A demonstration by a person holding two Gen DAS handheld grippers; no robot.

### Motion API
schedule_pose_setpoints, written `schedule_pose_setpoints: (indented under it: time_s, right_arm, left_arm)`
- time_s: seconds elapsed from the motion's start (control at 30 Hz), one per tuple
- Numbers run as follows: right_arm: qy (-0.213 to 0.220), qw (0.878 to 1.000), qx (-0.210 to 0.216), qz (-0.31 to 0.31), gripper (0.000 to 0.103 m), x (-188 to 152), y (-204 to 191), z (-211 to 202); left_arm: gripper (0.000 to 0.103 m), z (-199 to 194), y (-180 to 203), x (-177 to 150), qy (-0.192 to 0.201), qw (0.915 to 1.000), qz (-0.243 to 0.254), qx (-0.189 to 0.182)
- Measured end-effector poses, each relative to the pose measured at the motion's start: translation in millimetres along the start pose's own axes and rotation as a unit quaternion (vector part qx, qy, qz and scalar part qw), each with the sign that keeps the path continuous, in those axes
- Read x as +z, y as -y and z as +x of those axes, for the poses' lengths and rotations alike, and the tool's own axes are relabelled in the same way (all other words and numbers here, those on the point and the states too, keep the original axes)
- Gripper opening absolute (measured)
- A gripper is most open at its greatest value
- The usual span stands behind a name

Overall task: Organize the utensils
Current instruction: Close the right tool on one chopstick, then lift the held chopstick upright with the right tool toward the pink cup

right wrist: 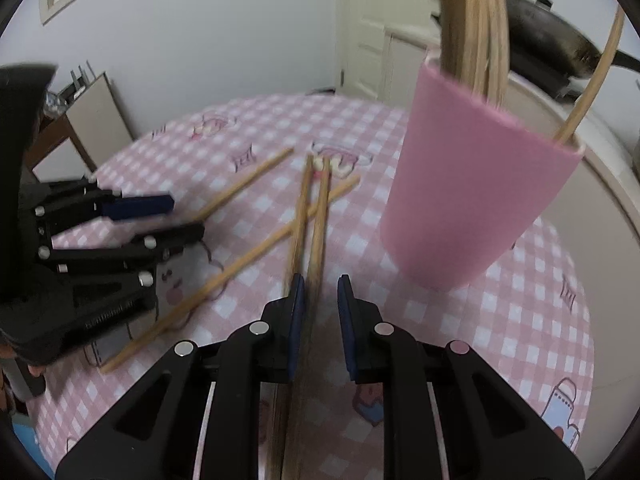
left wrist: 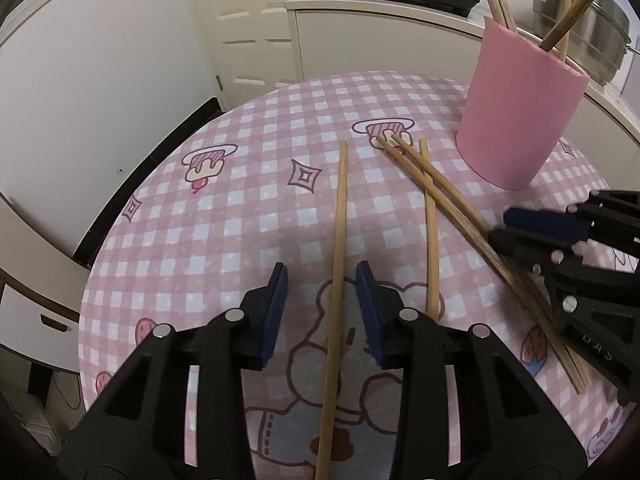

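Pink checkered bench [left wrist: 248, 216] in a kitchen, wok [right wrist: 548, 46] sitting on the counter behind. A pink cup [left wrist: 520, 120] is standing near the far edge with chopsticks already in it. Left hand-held gripper [left wrist: 322, 280] is straddling one chopstick [left wrist: 339, 240], pads apart, not squeezing. Right hand-held gripper [right wrist: 320, 292] is sitting over a pair [right wrist: 316, 216], jaws narrow, can't tell if it's pinching. Another stick [left wrist: 430, 232] is lying between.

A home kitchen: beyond the desk's pink checked cartoon tablecloth [left wrist: 248, 216], a white counter [left wrist: 400, 12] carries a dark wok [right wrist: 548, 46] on a cooktop and a steel stockpot [left wrist: 596, 28], with a white panelled door [left wrist: 248, 40] behind.
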State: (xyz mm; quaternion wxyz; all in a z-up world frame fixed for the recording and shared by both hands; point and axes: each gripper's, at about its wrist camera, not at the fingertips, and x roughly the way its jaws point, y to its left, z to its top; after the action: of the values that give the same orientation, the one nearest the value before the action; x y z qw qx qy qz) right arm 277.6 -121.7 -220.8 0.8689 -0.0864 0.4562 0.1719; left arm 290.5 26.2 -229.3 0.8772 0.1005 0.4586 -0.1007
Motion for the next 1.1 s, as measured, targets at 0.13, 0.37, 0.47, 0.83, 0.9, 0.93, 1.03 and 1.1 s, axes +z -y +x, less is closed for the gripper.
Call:
schedule_pose_setpoints:
  time_s: [0.13, 0.37, 0.47, 0.83, 0.9, 0.93, 1.03, 1.1]
  right_arm:
    - [0.005, 1.0, 0.0, 0.004, 0.013, -3.3, 2.1, 0.8]
    - [0.004, 1.0, 0.008, -0.001, 0.005, -6.7, 0.0, -2.4]
    - [0.0, 1.0, 0.015, -0.002, 0.005, -12.5, -0.5, -7.2]
    - [-0.037, 0.999, 0.021, -0.019, 0.005, -47.0, 7.0, -32.9]
    - [-0.041, 0.999, 0.02, -0.023, 0.005, -51.1, 7.1, -37.0]
    - [-0.04, 0.999, 0.016, -0.025, 0.006, -51.9, 6.6, -37.3]
    - [-0.035, 0.999, 0.015, -0.018, 0.006, -48.7, 6.6, -34.8]
    - [-0.032, 0.999, 0.014, -0.016, 0.006, -45.1, 7.6, -32.0]
  left_arm:
    - [0.025, 0.0, 0.9, 1.4, -0.001, 0.9999, -0.006, -0.008]
    - [0.006, -2.5, 7.2, -5.2, 0.0, 0.9999, 0.0, -0.016]
    - [0.006, -9.3, 4.8, -13.3, -0.005, 0.9997, -0.005, -0.022]
    - [0.006, -41.5, 4.1, -55.1, -0.032, 0.9991, 0.024, -0.017]
    - [0.007, -44.7, 3.9, -58.1, -0.031, 0.9991, 0.023, -0.017]
    - [0.007, -44.2, 3.9, -57.1, -0.031, 0.9991, 0.022, -0.018]
    - [0.007, -40.6, 2.8, -52.3, -0.032, 0.9992, 0.015, -0.017]
    - [0.007, -36.3, 1.1, -45.3, -0.033, 0.9992, 0.009, -0.019]
